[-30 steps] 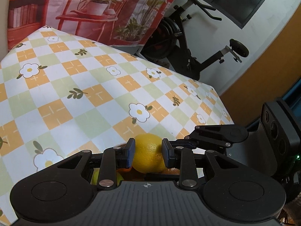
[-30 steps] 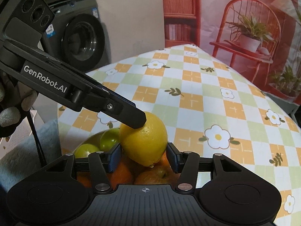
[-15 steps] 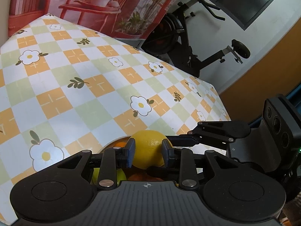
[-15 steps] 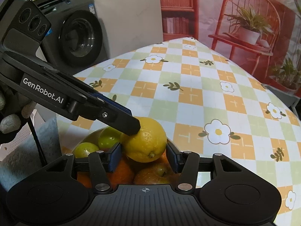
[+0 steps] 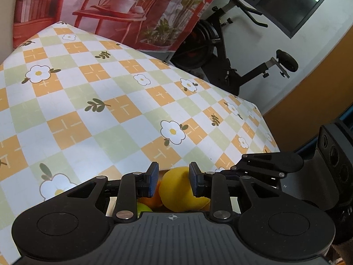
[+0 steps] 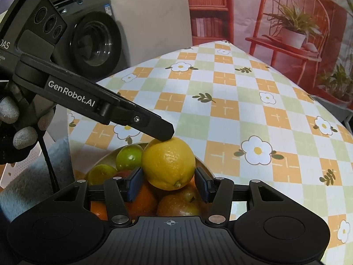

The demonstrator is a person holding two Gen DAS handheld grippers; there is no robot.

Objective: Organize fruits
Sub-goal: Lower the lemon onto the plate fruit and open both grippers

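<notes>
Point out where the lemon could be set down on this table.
The tablecloth beyond and right of the bowl lies bare out to the far edges. The bowl is crowded: lemon, limes, oranges, with the left gripper and right gripper there.

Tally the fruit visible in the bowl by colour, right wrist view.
Yellow: 1, the lemon
Green: 2, limes
Orange: 2, oranges
Reddish: 2, apple-like fruits
Total: 7 showing; more may be hidden.

Exercise bike (image 5: 231,50), washing machine (image 6: 92,42), printed backdrop (image 6: 275,11).
</notes>
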